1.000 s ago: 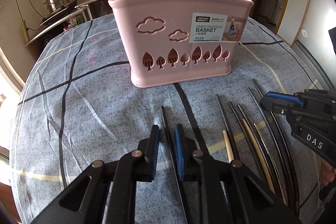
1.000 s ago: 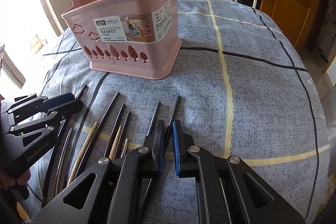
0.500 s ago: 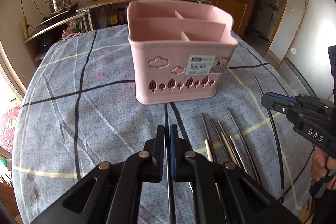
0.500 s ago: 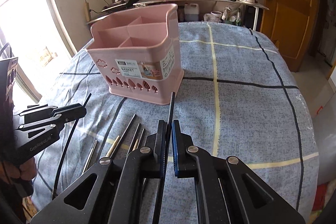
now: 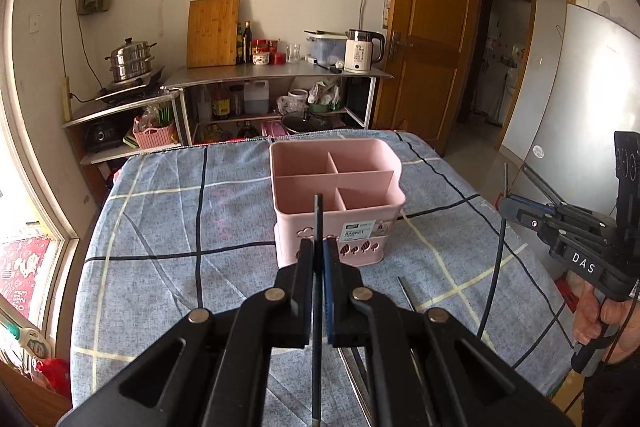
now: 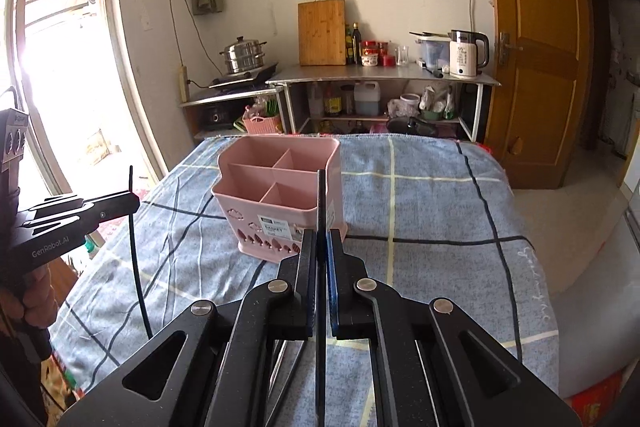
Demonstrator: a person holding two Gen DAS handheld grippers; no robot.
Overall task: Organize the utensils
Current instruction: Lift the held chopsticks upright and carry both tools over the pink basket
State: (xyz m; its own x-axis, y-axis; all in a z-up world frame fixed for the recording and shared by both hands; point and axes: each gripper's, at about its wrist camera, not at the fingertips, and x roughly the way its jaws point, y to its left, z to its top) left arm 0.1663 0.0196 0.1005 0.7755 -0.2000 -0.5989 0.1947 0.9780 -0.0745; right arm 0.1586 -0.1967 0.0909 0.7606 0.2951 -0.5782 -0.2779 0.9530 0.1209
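We are clamping one black chopstick [image 5: 317, 303] in our left gripper [image 5: 318, 247] and another black chopstick [image 6: 321, 291] in our right gripper [image 6: 321, 239], each stick pinched tight between the pads. The pink divided basket [image 5: 336, 211] is standing on the blue checked tablecloth [image 5: 168, 227] just ahead of both grippers, below their tips.

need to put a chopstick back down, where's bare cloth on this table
Free: the tablecloth left of the pink basket, toward the window, and the wide stretch to its right, toward the door. Crowded: the near edge in front of the basket, where the loose chopsticks lie under both grippers.
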